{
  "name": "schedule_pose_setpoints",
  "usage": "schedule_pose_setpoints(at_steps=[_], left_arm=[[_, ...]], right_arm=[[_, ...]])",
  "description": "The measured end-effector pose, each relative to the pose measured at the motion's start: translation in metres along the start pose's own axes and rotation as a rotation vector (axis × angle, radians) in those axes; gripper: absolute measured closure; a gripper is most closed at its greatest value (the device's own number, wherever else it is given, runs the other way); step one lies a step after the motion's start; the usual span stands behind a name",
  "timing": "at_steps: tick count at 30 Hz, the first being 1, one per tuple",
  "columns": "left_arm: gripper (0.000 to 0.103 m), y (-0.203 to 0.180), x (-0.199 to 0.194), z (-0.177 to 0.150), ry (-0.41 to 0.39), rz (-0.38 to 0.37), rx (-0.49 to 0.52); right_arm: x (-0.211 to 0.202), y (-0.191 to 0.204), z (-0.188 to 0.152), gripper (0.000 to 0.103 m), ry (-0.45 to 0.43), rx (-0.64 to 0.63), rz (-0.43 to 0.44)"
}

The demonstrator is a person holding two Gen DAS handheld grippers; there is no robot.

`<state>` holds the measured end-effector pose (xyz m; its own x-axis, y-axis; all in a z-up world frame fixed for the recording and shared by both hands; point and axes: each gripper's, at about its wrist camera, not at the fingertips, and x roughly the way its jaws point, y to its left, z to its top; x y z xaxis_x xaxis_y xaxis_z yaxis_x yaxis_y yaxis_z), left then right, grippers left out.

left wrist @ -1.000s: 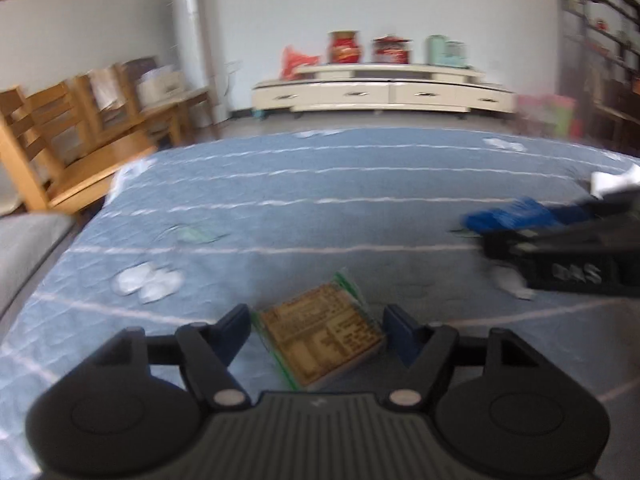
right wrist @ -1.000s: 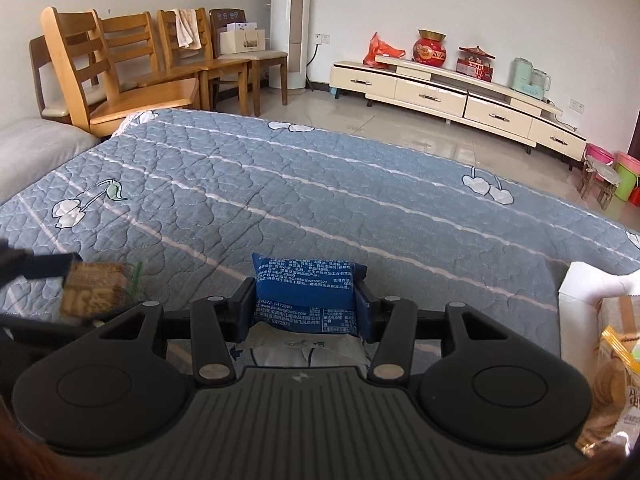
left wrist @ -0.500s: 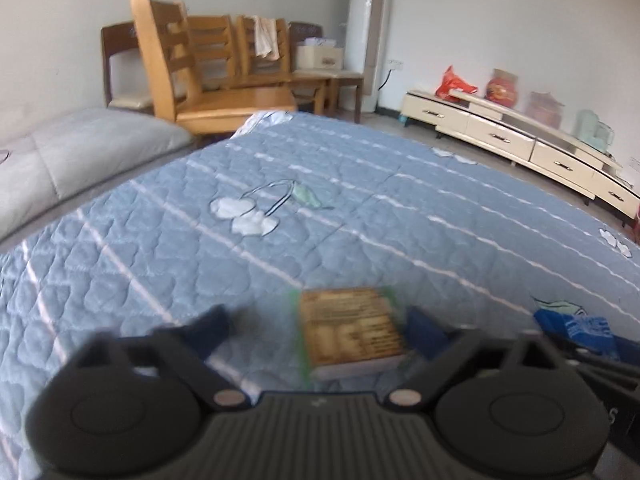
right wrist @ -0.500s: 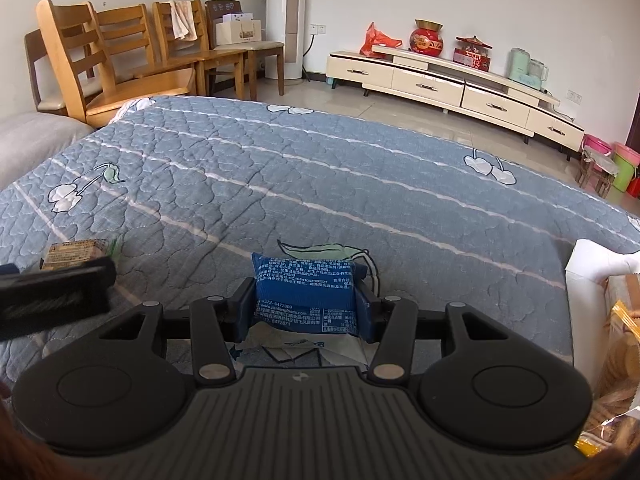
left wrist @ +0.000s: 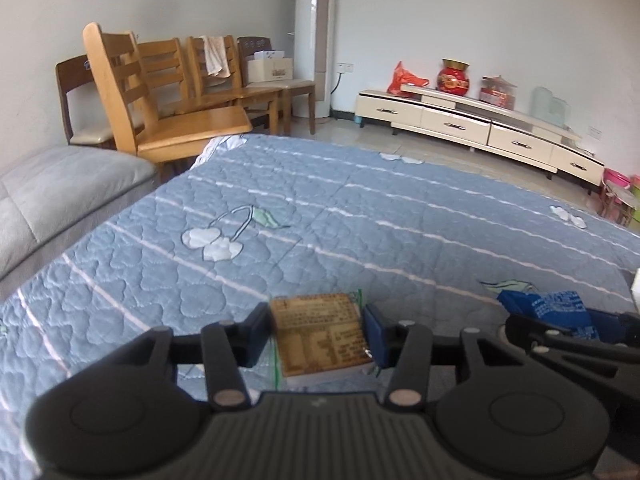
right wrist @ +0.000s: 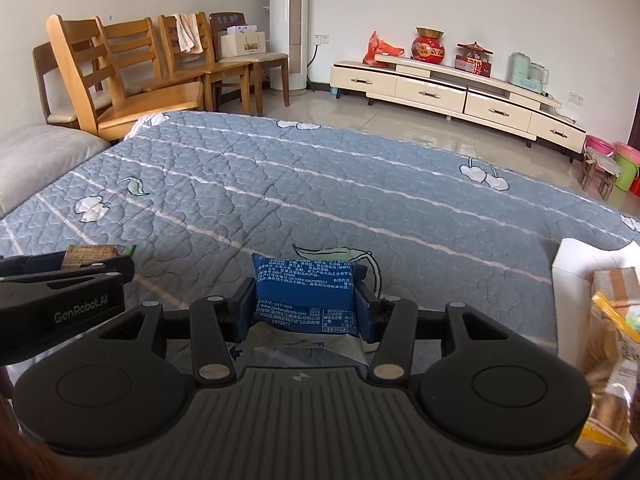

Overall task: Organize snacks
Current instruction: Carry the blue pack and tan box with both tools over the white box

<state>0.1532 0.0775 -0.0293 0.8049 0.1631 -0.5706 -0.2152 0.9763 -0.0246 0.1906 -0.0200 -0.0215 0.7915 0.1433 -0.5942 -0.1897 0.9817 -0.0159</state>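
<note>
My left gripper (left wrist: 318, 330) is shut on a tan snack packet (left wrist: 320, 336) with a green edge, held above the blue quilt (left wrist: 360, 216). My right gripper (right wrist: 306, 298) is shut on a blue snack packet (right wrist: 304, 292), also held above the quilt. The blue packet shows at the right of the left wrist view (left wrist: 548, 308). The left gripper and the tan packet (right wrist: 88, 252) show at the left of the right wrist view. A white box (right wrist: 576, 276) holding several snack bags (right wrist: 616, 332) stands at the right edge of the right wrist view.
Wooden chairs (left wrist: 160, 100) stand beyond the bed's far left corner. A grey cushion (left wrist: 52, 188) lies at the left. A cream TV cabinet (right wrist: 456, 92) with red ornaments runs along the far wall. Coloured buckets (right wrist: 624, 164) stand on the floor at the right.
The left gripper has closed on the tan packet, lifted it off the quilt and swung to face the chairs. The right gripper keeps the blue packet and has moved slightly forward.
</note>
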Motion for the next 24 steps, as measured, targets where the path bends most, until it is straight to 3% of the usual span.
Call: schedule_pose_setpoints(at_steps=[11, 24], left_arm=[[0.054, -0.008, -0.055, 0.014, -0.044, -0.038, 0.025], [0.054, -0.018, -0.119, 0.005, -0.081, -0.091, 0.058]], right_arm=[[-0.064, -0.007, -0.004, 0.042, -0.048, 0.018, -0.019], [-0.141, -0.018, -0.015, 0.042, -0.105, 0.035, -0.059]])
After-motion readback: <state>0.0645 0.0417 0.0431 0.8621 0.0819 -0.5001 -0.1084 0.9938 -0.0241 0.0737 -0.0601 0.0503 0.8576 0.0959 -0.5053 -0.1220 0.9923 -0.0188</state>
